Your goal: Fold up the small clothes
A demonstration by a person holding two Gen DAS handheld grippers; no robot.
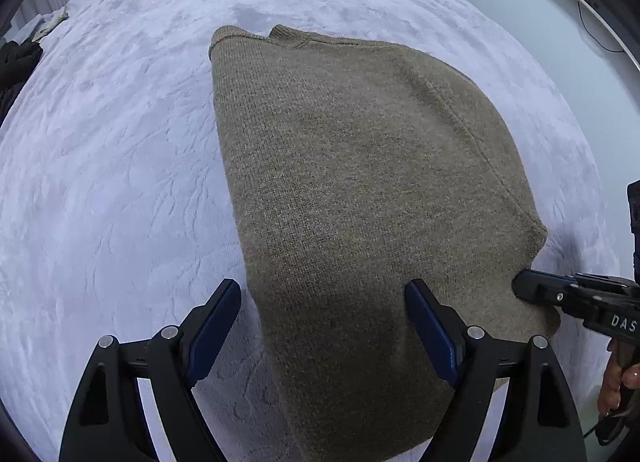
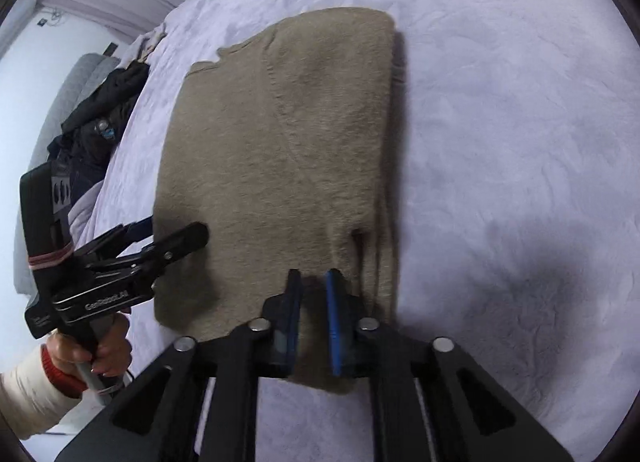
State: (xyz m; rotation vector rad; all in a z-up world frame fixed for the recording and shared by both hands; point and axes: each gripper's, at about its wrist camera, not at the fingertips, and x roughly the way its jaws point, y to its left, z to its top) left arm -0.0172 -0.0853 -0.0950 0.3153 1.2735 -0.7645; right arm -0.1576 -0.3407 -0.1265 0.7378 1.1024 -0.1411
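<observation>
Left claw [image 1: 324,326] is spread wide over the near hem of the olive sweater [image 1: 360,182], which lies w/ sleeves already folded in on the bed [image 1: 100,162]. Right claw [image 2: 314,322] looks nearly pressed together at that hem, though whether it pinches fabric I can't tell. Prob. mid-fold; next needs both corners gripped, then hem carried up to the collar.

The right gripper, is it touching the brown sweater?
Cannot tell. In the right wrist view the right gripper sits at the brown sweater's near edge, fingers nearly closed, contact unclear.
</observation>
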